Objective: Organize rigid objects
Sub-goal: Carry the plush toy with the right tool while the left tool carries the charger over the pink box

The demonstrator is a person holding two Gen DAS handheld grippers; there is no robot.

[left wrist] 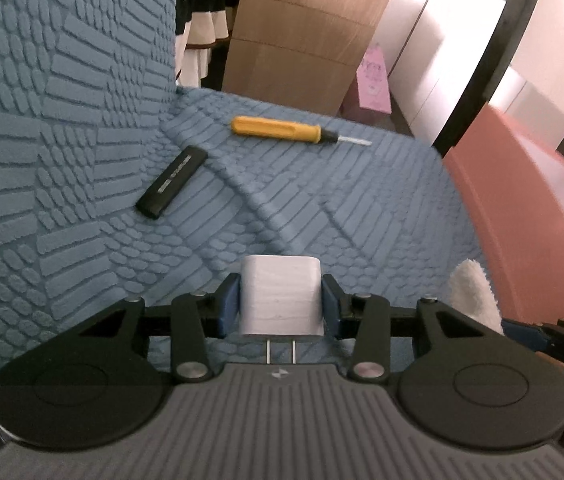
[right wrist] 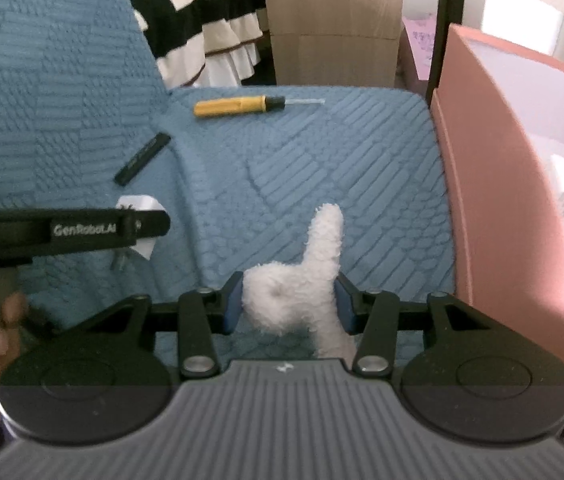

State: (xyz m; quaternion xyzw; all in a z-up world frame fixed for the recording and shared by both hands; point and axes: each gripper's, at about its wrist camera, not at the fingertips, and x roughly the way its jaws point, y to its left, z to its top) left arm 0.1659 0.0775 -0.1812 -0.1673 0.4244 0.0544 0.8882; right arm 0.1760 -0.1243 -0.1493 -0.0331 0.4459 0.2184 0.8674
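My left gripper [left wrist: 280,304] is shut on a white plug adapter [left wrist: 280,294], its two metal prongs pointing back toward the camera, held just above the blue sofa seat [left wrist: 321,208]. My right gripper [right wrist: 287,300] is shut on a white fluffy plush toy [right wrist: 301,284] above the same seat. A yellow-handled screwdriver [left wrist: 282,130] lies at the far end of the seat; it also shows in the right wrist view [right wrist: 242,106]. A black stick-shaped device [left wrist: 172,182] lies beside the backrest, also in the right wrist view [right wrist: 142,158]. The left gripper [right wrist: 82,228] holding the adapter [right wrist: 142,204] shows at the left there.
A pink box [right wrist: 493,200] with a white inside stands open to the right of the seat, also in the left wrist view [left wrist: 521,208]. The blue backrest [left wrist: 62,100] rises on the left. A wooden cabinet [left wrist: 301,40] and striped clothing [right wrist: 202,20] lie beyond the sofa.
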